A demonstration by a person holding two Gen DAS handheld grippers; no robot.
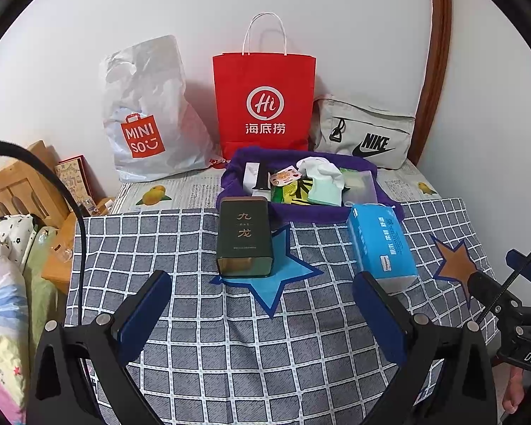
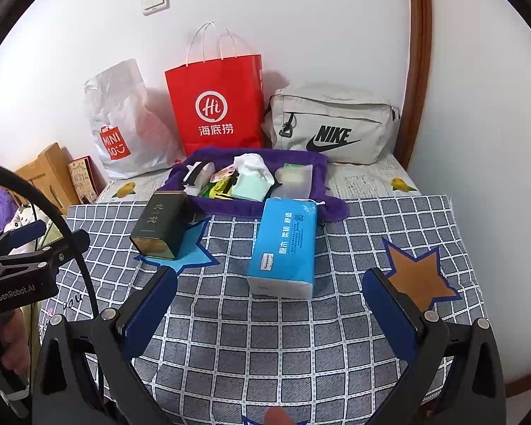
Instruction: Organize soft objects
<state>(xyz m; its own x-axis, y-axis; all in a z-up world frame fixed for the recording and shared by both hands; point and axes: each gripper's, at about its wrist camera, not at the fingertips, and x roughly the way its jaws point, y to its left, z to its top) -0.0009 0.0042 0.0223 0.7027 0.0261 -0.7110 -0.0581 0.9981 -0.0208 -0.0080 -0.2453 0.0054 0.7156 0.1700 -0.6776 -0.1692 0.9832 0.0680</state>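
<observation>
A blue tissue pack [image 1: 382, 244] [image 2: 286, 244] lies on the checked cloth. A dark green tin [image 1: 244, 237] [image 2: 161, 226] stands on a blue star patch. Behind them a purple cloth tray [image 1: 230, 173] [image 2: 180, 173] holds white socks [image 1: 322, 168] [image 2: 253, 164], a mint cloth [image 1: 324, 191] [image 2: 249, 187], snack packets and a clear box. My left gripper [image 1: 262, 279] is open and empty, in front of the tin. My right gripper [image 2: 270, 279] is open and empty, its jaws on either side of the near end of the tissue pack.
A white Miniso bag [image 1: 141, 117] [image 2: 120, 124], a red paper bag [image 1: 263, 102] [image 2: 216, 102] and a grey Nike bag [image 1: 366, 134] [image 2: 331, 124] lean on the wall behind. An orange star patch [image 2: 419, 279] is at the right. Wooden furniture [image 1: 14, 184] and bedding are to the left.
</observation>
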